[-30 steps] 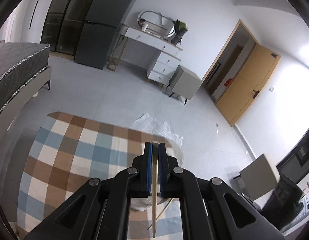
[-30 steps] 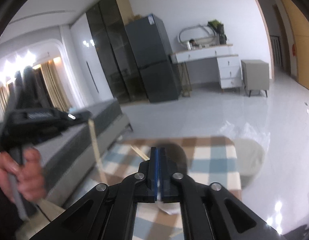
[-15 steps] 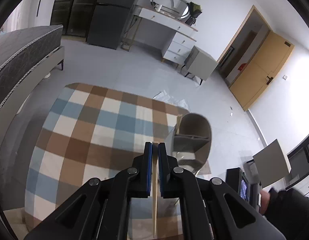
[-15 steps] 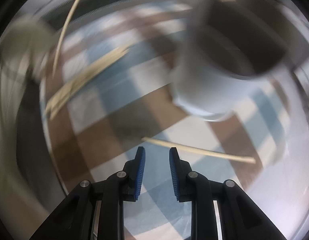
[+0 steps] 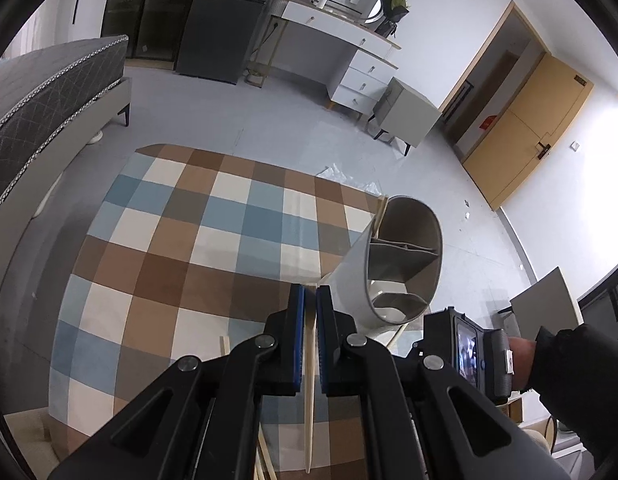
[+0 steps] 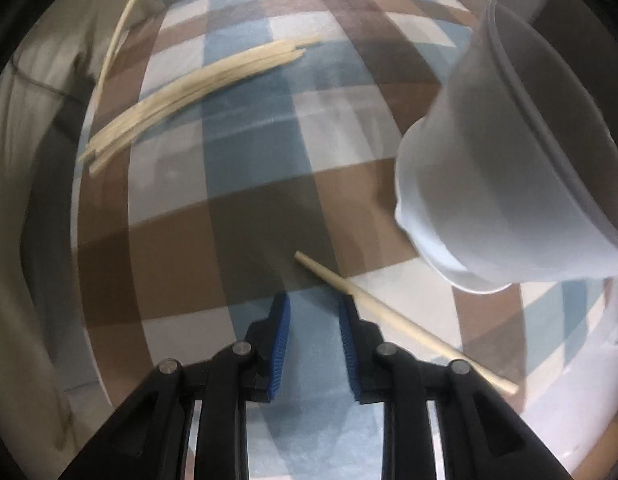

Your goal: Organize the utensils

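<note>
My left gripper [image 5: 310, 300] is shut on a pale wooden chopstick [image 5: 309, 408] that hangs down between its blue pads, above the checked tablecloth [image 5: 157, 264]. Just right of it stands a grey round utensil holder [image 5: 401, 264] with dividers, and one chopstick [image 5: 379, 212] leans at its far rim. My right gripper [image 6: 314, 308] points down at the cloth and is open, with nothing between its pads. A single chopstick [image 6: 401, 320] lies on the cloth touching the outside of its right finger. Several more chopsticks [image 6: 197, 84] lie bundled farther off, and the holder [image 6: 509, 168] stands to the right.
The table's edge curves along the left, with a grey bed [image 5: 41, 92] beyond it. A person's dark sleeve [image 5: 569, 368] reaches in from the right. Past the table stand a white dresser [image 5: 349, 56] and a wooden door [image 5: 525, 128].
The right gripper swung from facing the room to pointing down at the cloth, and its jaws opened. The left gripper sank with its chopstick, bringing the holder into view.
</note>
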Motion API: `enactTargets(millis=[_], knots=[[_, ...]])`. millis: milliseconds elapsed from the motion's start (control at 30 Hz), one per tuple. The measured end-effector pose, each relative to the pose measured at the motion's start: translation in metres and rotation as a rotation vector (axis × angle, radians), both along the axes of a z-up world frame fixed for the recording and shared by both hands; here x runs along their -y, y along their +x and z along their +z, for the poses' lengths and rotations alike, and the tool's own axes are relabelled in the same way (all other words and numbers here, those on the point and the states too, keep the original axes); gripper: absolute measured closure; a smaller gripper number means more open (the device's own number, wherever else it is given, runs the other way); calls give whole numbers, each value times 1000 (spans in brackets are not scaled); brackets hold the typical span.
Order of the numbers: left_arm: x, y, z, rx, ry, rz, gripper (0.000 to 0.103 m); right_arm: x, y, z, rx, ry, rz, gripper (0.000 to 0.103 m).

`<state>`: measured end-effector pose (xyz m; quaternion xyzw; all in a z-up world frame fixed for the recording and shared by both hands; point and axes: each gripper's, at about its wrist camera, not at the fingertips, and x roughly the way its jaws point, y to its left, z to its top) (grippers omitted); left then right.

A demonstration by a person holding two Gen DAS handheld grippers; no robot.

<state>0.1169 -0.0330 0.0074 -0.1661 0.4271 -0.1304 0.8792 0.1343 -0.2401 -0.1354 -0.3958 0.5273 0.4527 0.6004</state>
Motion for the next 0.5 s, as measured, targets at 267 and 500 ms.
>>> enactTargets(millis=[267,500], knots=[[-5,-7,0,3,-6,2,102,-12,-7,3,10,17,-43,101],[-12,-10,-1,3,-16,17,102,-16,-15,13,73,12,-10,95]])
